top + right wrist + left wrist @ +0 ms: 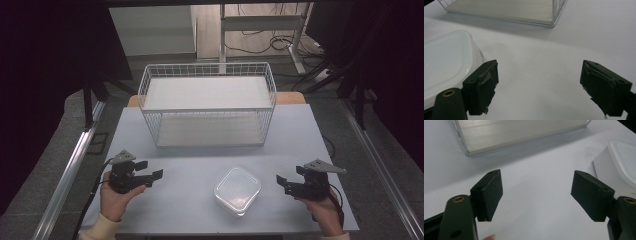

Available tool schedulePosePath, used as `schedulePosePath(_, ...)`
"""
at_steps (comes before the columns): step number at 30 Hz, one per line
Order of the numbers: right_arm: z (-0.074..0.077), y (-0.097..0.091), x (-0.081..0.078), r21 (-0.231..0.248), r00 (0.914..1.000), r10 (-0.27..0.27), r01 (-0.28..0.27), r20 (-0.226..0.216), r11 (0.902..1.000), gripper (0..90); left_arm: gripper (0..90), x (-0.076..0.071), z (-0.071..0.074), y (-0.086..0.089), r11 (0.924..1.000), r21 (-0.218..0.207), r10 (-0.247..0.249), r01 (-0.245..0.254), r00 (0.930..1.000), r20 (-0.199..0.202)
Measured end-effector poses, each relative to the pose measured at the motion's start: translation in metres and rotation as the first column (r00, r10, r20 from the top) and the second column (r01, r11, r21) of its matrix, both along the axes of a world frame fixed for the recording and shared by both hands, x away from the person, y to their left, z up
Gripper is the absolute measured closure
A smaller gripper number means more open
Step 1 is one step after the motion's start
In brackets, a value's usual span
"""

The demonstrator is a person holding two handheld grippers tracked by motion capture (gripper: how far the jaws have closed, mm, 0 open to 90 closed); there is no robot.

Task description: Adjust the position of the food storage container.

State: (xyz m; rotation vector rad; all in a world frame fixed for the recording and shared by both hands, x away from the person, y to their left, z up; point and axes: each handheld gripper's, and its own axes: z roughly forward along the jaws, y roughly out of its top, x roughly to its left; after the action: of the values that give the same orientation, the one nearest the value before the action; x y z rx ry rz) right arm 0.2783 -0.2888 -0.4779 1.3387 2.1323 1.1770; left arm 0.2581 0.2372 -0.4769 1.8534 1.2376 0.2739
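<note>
A clear plastic container with its lid on (238, 190) lies on the white table (190, 160) near the front, between my two grippers. My left gripper (150, 170) is held at the front left and points right toward the container (621, 162); its jaws stand wide open with only bare table between them (536, 195). At the front right, my right gripper (287, 177) points left, also open and holding nothing (539, 82). The container (446, 60) lies just beside its left jaw, apart from the pads.
A white wire basket-shelf with two levels (207, 102) stands at the middle back of the table; its lower board shows in both gripper views (511, 132) (506, 10). Floor rails, cables and a desk frame lie beyond the table edges.
</note>
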Motion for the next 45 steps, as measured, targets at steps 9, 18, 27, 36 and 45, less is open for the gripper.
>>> schedulePosePath(9, 0.004, -0.001, 0.002, -0.014, 0.9998, -0.018, 0.018, 0.003, 0.9997, 15.9, 25.3, -0.005, 0.002, 0.002, 1.0, 0.007, 0.003, -0.003, 1.0, 0.009)
schedulePosePath(18, 0.004, 0.001, -0.002, -0.041, 0.9999, 0.011, -0.011, -0.013, 0.9991, 17.6, 25.5, -0.002, 0.001, 0.002, 1.0, 0.001, 0.0, 0.0, 1.0, 0.009)
schedulePosePath(27, 0.005, 0.001, -0.003, -0.041, 0.9997, 0.016, -0.017, -0.019, 0.999, 19.2, 25.4, -0.003, 0.002, 0.003, 1.0, 0.002, 0.001, -0.001, 0.9999, 0.013)
schedulePosePath(36, 0.01, 0.002, -0.005, -0.049, 0.9987, 0.011, -0.013, -0.05, 0.9987, 22.4, 25.4, -0.002, 0.001, 0.002, 1.0, 0.006, -0.003, 0.003, 1.0, 0.006)
schedulePosePath(45, 0.018, 0.02, -0.014, -0.081, 0.9898, 0.118, -0.124, -0.08, 0.989, 29.7, 25.4, -0.002, 0.001, 0.002, 1.0, 0.002, -0.006, 0.006, 1.0, 0.003)
